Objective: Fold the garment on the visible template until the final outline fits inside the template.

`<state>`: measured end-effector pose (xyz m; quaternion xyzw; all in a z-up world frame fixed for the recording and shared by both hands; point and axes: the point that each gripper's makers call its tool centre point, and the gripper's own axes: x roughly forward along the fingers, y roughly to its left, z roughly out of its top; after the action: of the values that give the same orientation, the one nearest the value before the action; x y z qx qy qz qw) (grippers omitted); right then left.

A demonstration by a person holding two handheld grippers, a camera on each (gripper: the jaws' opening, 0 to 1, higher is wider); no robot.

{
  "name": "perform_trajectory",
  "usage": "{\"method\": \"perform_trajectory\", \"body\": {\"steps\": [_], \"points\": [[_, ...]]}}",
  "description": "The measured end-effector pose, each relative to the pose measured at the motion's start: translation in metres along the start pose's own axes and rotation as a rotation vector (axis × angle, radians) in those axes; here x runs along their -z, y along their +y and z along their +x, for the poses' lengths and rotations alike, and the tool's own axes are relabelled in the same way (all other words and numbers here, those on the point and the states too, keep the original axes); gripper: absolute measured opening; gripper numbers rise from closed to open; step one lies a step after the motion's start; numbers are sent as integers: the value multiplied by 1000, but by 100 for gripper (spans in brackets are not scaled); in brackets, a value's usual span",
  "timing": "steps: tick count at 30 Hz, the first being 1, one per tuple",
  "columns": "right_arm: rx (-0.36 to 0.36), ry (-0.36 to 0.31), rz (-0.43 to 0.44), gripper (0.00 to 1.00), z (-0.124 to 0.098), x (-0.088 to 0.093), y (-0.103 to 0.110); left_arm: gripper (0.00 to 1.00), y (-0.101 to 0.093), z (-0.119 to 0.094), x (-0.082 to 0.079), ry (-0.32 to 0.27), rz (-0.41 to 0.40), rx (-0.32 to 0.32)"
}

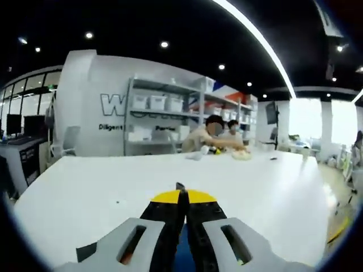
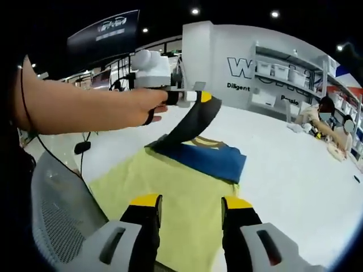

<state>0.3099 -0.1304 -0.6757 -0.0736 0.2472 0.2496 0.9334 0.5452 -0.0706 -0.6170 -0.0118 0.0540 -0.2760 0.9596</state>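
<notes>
On white table [image 2: 295, 170], yellow template [image 2: 187, 198], blue garment [image 2: 210, 158]; shelving [image 1: 164, 113] behind

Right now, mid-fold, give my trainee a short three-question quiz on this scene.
1. True or false: the left tongs are shut on a dark strip of the garment.
2. What colour is the template under the garment: A) red, B) yellow-green, C) white?
3. Fill in: the right tongs are ____ and hold nothing.

Key: 1 true; 2 B; 3 open.
</notes>
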Motion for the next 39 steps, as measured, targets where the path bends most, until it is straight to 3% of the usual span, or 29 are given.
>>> {"method": "perform_trajectory", "body": {"steps": [16, 22, 32, 35, 39], "points": [[-1, -1, 14, 38, -4, 2, 4, 0, -60, 19, 78, 138, 122, 112], [-17, 14, 18, 38, -2, 9, 13, 0, -78, 22, 113, 213, 119, 140], [-29, 37, 26, 38, 1, 18, 19, 0, -97, 20, 143, 289, 90, 197], [-29, 36, 27, 37, 1, 18, 19, 7, -102, 18, 157, 352, 26, 216], [-23, 32, 29, 37, -1, 17, 18, 14, -102, 16, 161, 364, 40, 219]]}}
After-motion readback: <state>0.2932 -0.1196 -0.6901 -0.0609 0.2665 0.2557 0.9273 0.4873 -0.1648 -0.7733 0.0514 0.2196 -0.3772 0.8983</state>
